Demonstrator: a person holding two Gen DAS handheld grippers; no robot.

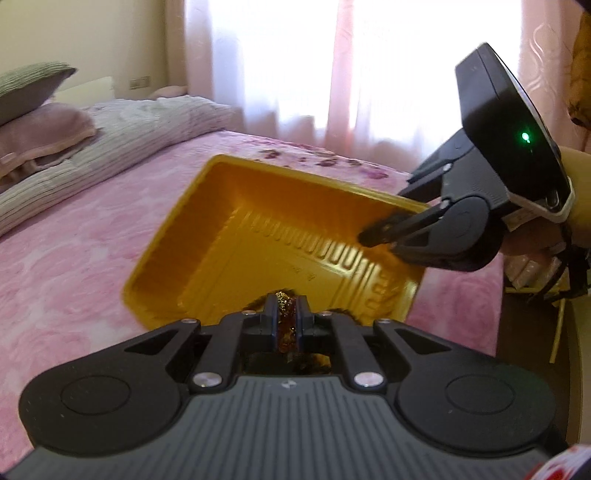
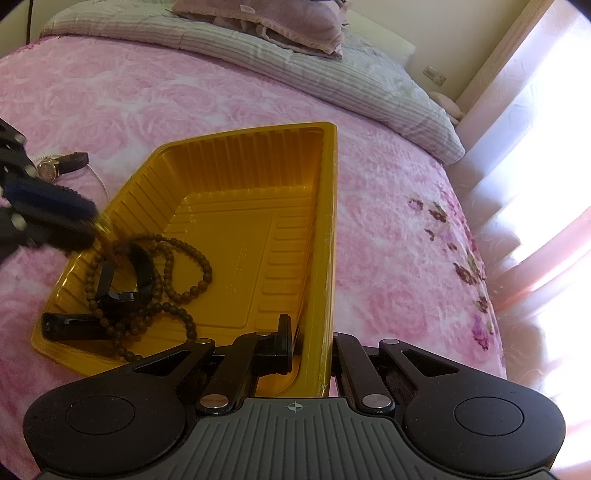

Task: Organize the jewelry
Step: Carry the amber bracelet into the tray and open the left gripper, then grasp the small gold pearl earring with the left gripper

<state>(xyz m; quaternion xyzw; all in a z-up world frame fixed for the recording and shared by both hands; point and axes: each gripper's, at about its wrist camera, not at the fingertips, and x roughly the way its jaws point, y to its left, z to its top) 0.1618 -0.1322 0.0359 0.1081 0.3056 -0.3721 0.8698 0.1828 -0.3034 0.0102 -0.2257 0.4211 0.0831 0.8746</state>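
1. On the bed [image 2: 207,110], over its pink rose-patterned cover, we see a yellow plastic tray [image 2: 258,206] lying well apart from the pillows [image 2: 295,26].
2. Our right gripper [image 2: 310,347] has its fingers [image 2: 284,343] clamped together on the tray's near side wall, one inside and one outside.
3. Our left gripper [image 1: 287,321] has its fingers [image 1: 269,317] nearly together, pinching an amber-and-gold piece of jewelry [image 1: 286,317] that we cannot name more exactly; from the right wrist view it hangs over the tray's left edge.
4. Inside the tray, at its left end, we see a brown bead necklace [image 2: 173,280] coiled around a black bracelet [image 2: 142,273], with a black bar-shaped piece [image 2: 70,326] in the corner.
5. Outside the tray, on the cover to its left, a wristwatch [image 2: 61,166] lies near a thin chain [image 2: 99,181].
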